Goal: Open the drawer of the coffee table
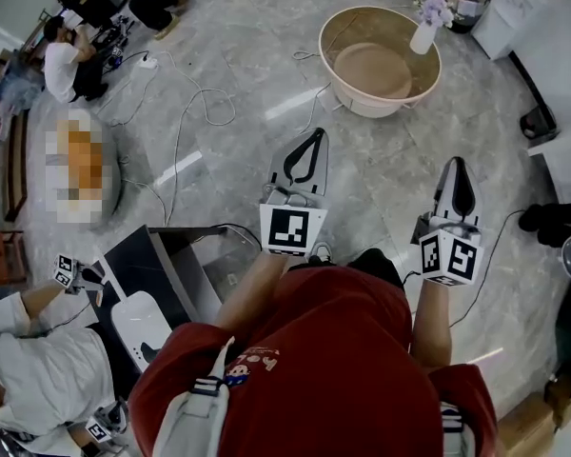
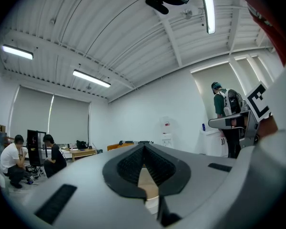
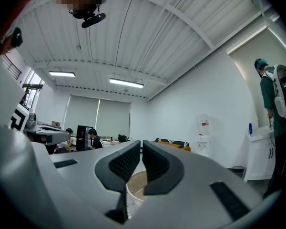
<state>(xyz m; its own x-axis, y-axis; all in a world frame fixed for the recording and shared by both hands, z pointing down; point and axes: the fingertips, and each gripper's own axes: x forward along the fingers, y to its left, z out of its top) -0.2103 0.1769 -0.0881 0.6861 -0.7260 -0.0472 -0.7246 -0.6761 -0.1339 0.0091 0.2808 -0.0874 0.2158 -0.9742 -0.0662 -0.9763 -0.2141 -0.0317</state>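
both tongs pressed together, nothing pinched: left gripper (image 1: 315,136) tips meet, right gripper (image 1: 457,163) shows only a hairline slit. we hold both level, pointing at the round beige tub-shaped coffee table (image 1: 358,104) on the grey marble floor (image 1: 238,55), well apart from either. small white vase with purple flowers (image 1: 424,34) stands on its rim. we can't make out the drawer.

Open floor (image 1: 390,174) leads to the round table (image 1: 360,101); cables (image 1: 184,112) trail left.
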